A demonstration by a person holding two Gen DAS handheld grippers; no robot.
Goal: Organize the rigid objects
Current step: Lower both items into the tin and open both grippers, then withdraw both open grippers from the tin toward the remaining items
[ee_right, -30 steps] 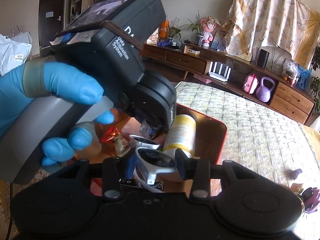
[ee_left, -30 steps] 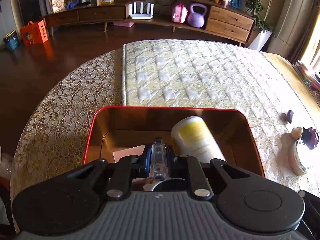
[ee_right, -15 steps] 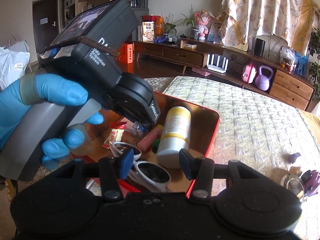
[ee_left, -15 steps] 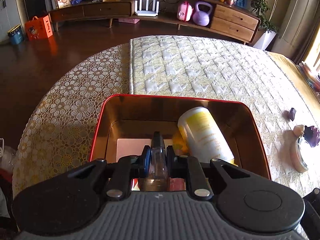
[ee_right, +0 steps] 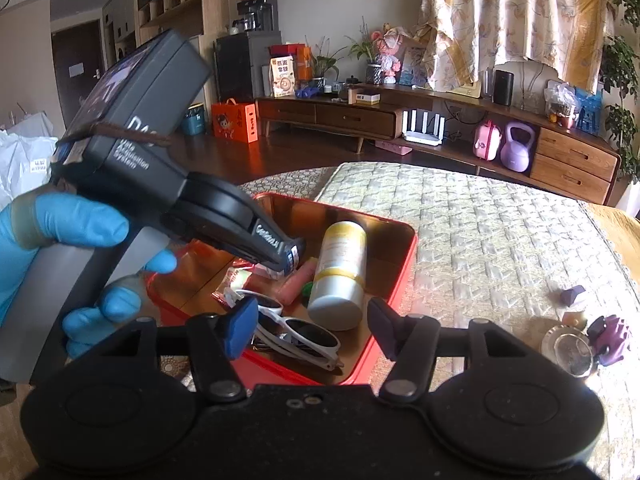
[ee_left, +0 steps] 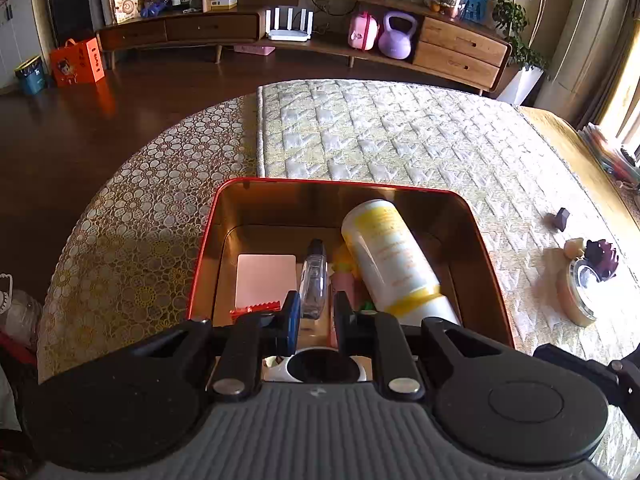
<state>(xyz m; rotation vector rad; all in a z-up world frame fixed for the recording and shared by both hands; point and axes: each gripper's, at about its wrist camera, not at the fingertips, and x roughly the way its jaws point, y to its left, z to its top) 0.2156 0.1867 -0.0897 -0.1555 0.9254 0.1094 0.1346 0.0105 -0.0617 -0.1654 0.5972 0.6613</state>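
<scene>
A red tin [ee_left: 208, 236] [ee_right: 404, 276] with a gold inside sits on the bed. In it lie a white and yellow bottle [ee_left: 390, 258] [ee_right: 340, 272], white sunglasses [ee_right: 296, 330] [ee_left: 320, 368], a pink card [ee_left: 264, 280] and a pink stick [ee_right: 294, 284]. My left gripper [ee_left: 314, 316] [ee_right: 290, 258] is over the tin, its jaws a little apart around a small clear bottle [ee_left: 314, 280] that seems to rest in the tin. My right gripper [ee_right: 308, 326] is open and empty above the tin's near edge.
A tape roll [ee_left: 576, 292] [ee_right: 568, 350], a purple spiky toy [ee_left: 602, 256] [ee_right: 610, 338] and a small purple block [ee_left: 562, 219] [ee_right: 572, 295] lie on the quilted bed to the right of the tin. Dark floor and a low wooden shelf lie beyond.
My left gripper has drawn back and its jaws have parted from the clear bottle. My right gripper let go of the sunglasses, opened wide and pulled back.
</scene>
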